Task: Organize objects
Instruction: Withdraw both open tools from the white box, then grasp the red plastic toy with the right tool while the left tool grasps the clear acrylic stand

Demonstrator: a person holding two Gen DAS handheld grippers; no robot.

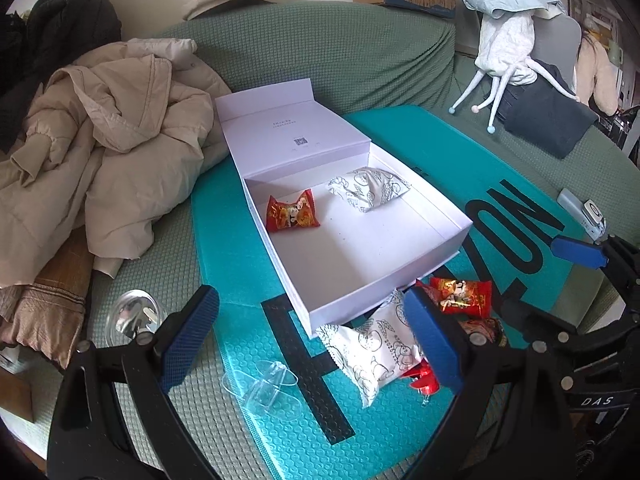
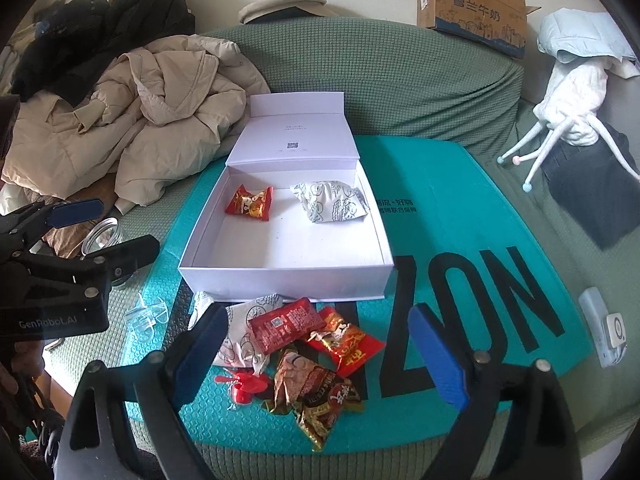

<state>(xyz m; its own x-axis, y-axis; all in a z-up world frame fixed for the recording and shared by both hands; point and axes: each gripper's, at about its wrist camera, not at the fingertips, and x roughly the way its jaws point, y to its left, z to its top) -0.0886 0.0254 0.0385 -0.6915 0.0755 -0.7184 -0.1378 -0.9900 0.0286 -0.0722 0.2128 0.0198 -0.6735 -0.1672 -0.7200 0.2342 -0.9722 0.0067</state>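
Nearest, the right gripper (image 2: 320, 354) hung with fingers spread wide, holding nothing, above the loose snack pile (image 2: 304, 352) on the teal mat (image 2: 460, 208). The left gripper (image 1: 312, 338) stood just as wide and empty over the pile's left end. I counted five packets there: one white printed packet (image 2: 240, 340), three red, one brown-gold, plus a small red plastic piece (image 2: 242, 388). Just beyond, touching the pile, sat the open white box (image 2: 280, 276), long axis running away from the grippers, lid (image 2: 292, 136) folded back towards the green sofa back. Inside, at the far end: one red packet (image 2: 250, 202), one white packet (image 2: 330, 202). Left lay a clear stand (image 2: 146, 316), a glass jar (image 2: 100, 236) and a beige coat (image 2: 152, 116).
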